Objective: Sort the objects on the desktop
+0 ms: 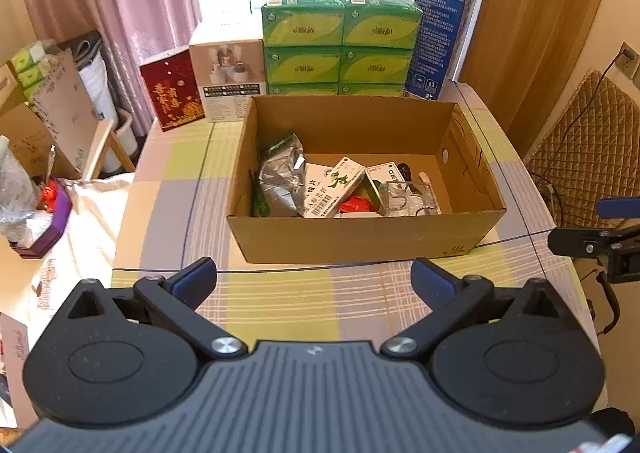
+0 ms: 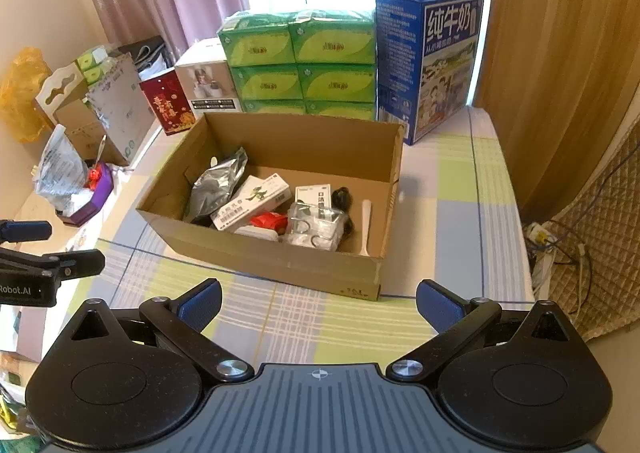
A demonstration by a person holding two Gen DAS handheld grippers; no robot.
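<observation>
The open brown cardboard box (image 1: 360, 229) stood on the checked pastel tabletop (image 1: 288, 305), and everything else is placed against it. Inside it lay a crumpled silver foil pouch (image 2: 218, 189) at the left end, a white and green medicine carton (image 2: 252, 203) beside that, a small red packet (image 2: 269, 220) by the near wall, and a clear plastic case (image 2: 316, 227) toward the right. Behind the box rose a stack of green tissue packs (image 1: 340, 41) and a tall blue milk carton (image 2: 432, 61). In front of the box, the left gripper (image 1: 314, 277) hovered with fingers spread wide and empty; the right gripper (image 2: 319, 299) did likewise.
</observation>
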